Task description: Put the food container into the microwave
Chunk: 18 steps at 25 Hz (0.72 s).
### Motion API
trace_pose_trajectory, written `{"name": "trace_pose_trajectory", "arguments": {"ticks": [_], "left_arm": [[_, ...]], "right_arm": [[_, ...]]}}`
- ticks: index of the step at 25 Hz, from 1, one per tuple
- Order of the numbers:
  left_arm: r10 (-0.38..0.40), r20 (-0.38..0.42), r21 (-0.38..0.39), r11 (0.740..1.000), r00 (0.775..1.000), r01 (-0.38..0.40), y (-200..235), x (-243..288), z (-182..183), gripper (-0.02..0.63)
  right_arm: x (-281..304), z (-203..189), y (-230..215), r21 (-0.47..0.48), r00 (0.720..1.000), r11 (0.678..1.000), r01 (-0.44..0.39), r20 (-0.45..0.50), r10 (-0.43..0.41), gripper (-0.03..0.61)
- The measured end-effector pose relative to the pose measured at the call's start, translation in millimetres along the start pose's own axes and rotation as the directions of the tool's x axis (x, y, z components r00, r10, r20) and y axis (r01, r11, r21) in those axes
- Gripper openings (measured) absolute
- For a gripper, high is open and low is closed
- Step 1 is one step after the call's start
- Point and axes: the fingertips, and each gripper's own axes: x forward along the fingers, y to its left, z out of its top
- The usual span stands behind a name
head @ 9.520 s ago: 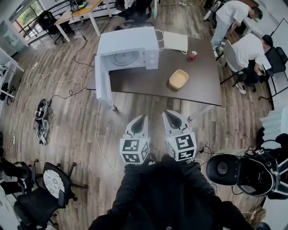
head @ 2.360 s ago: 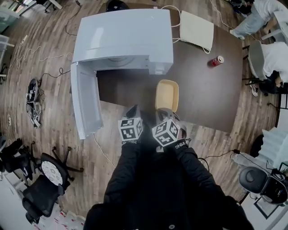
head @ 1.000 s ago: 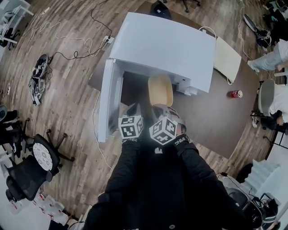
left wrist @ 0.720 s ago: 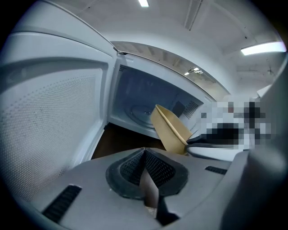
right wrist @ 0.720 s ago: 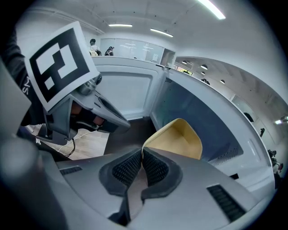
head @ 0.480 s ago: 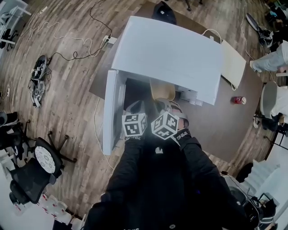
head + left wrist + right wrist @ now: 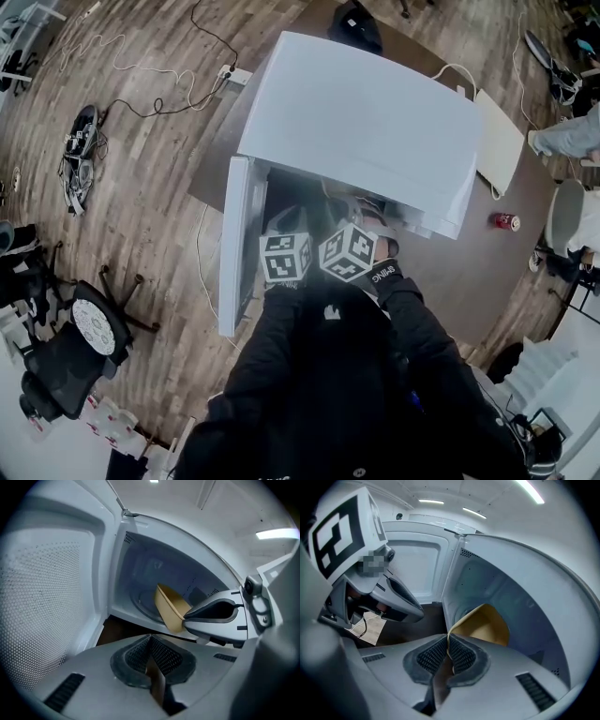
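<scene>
**A:** Where is the food container (image 7: 486, 623) now?

**B:** It sits in the open mouth of the microwave (image 7: 366, 112), just past the swung-out door (image 7: 42, 597). The right gripper (image 7: 448, 645) is clamped on its near rim, with the thin wall pinched between the ribbed pads. The left gripper view shows the container hanging tilted, one corner dipping toward the cavity floor. Whether that corner touches the floor cannot be told.

**A:** And the left gripper (image 7: 150, 641)?

**B:** Its jaws are pressed together with nothing between them. It is held just beside the right one, in front of the cavity.

**A:** How does the container look to handle?

**B:** It looks light. Nothing shows inside it, and a single pinch on one edge carries the whole thing. The wall looks thin but stiff enough, since it holds its shape with no visible sag or buckling. The surface looks smooth, so it can probably pivot in the pads, and the tilt suggests as much.

**A:** So where is the best place to hold it?

**B:** The rim is the only sensible hold, since the sides are too wide for these jaws. A grip near the middle of the near edge would likely limit swinging while it is set down.
</scene>
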Motion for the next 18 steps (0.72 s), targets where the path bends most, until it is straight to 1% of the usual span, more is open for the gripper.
{"name": "trace_pose_trajectory", "arguments": {"ticks": [4,11,18], "left_arm": [[0.010,-0.018,-0.011,1.000,1.000,-0.010,5.9,4.6,-2.8,0.034],[0.015,-0.014,-0.031,0.999,1.000,-0.016,13.6,9.7,-0.2,0.034],[0.020,-0.017,-0.034,0.999,1.000,-0.021,17.2,12.9,-0.4,0.034]], "right_arm": [[10.3,3.6,-8.3,-0.010,1.000,1.000,0.010,0.002,-0.010,0.034],[24.6,9.5,-18.8,-0.030,1.000,0.999,0.020,0.003,-0.020,0.034],[32.3,10.1,-22.3,-0.038,1.000,0.999,0.027,0.002,-0.027,0.034]]}}
